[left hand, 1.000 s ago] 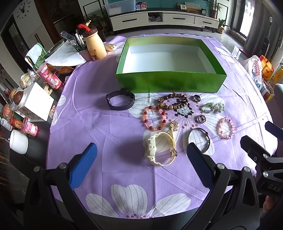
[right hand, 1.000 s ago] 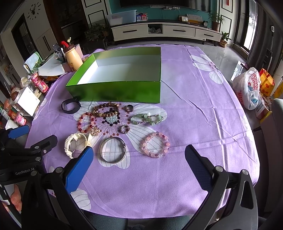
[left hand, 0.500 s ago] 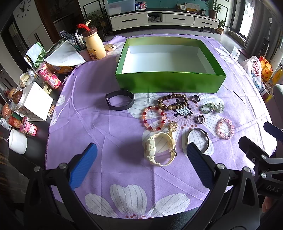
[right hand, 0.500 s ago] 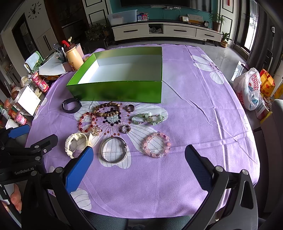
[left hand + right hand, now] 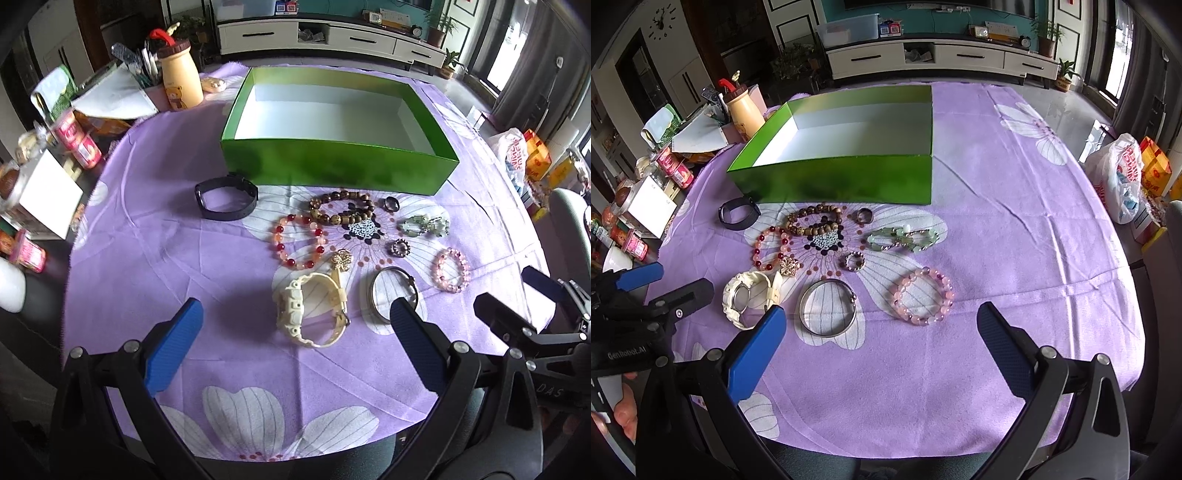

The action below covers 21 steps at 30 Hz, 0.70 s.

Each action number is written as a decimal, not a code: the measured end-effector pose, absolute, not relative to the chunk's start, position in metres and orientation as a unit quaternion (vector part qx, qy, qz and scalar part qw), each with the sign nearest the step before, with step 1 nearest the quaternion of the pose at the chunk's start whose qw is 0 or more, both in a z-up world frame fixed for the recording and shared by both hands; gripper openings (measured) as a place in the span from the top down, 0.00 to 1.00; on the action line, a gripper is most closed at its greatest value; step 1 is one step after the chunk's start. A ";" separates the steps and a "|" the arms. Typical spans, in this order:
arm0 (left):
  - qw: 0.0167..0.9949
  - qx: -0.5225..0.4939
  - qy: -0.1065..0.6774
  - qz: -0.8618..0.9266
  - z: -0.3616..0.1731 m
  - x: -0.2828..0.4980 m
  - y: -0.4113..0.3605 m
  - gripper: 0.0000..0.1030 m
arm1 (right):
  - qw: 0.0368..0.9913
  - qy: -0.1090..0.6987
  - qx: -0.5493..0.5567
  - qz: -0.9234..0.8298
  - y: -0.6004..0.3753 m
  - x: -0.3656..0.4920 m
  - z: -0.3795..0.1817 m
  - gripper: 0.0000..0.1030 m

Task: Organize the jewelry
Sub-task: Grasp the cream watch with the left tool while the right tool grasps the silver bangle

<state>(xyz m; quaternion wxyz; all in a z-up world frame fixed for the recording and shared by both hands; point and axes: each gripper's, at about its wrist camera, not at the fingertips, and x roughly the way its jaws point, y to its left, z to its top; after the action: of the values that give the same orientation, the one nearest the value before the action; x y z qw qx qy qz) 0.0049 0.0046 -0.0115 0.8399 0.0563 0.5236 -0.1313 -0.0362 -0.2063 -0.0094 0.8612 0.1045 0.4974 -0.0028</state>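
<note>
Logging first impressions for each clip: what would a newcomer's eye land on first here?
The open green box at the back of the purple flowered cloth, empty inside. Then the jewelry laid out in front of it: a cream watch, a silver bangle, a pink bead bracelet and a black band off to the left. Both grippers, left and right, are open and hold nothing.

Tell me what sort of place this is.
Likely a home living room: a TV cabinet with potted plants, a wall clock, and a table under a purple floral tablecloth.
</note>
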 end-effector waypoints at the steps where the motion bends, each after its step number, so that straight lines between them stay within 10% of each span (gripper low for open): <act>1: 0.838 0.048 0.528 -0.131 -0.016 0.007 0.008 0.02 | 0.859 0.501 0.108 0.000 -0.207 -0.036 -0.014 0.01; 8: 0.828 0.037 0.549 -0.105 -0.048 0.016 0.026 0.02 | 0.853 0.505 0.129 0.022 -0.209 -0.037 -0.036 0.04; 21: 0.821 0.070 0.560 -0.092 -0.077 0.026 0.020 0.17 | 0.829 0.539 0.138 0.065 -0.181 -0.022 -0.074 0.59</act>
<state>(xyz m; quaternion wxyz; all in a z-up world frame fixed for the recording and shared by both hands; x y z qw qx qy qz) 0.0255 0.0197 -0.0767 0.8206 0.0698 0.5598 -0.0920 -0.0216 -0.1805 -0.0739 0.8285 0.1382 0.5387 0.0650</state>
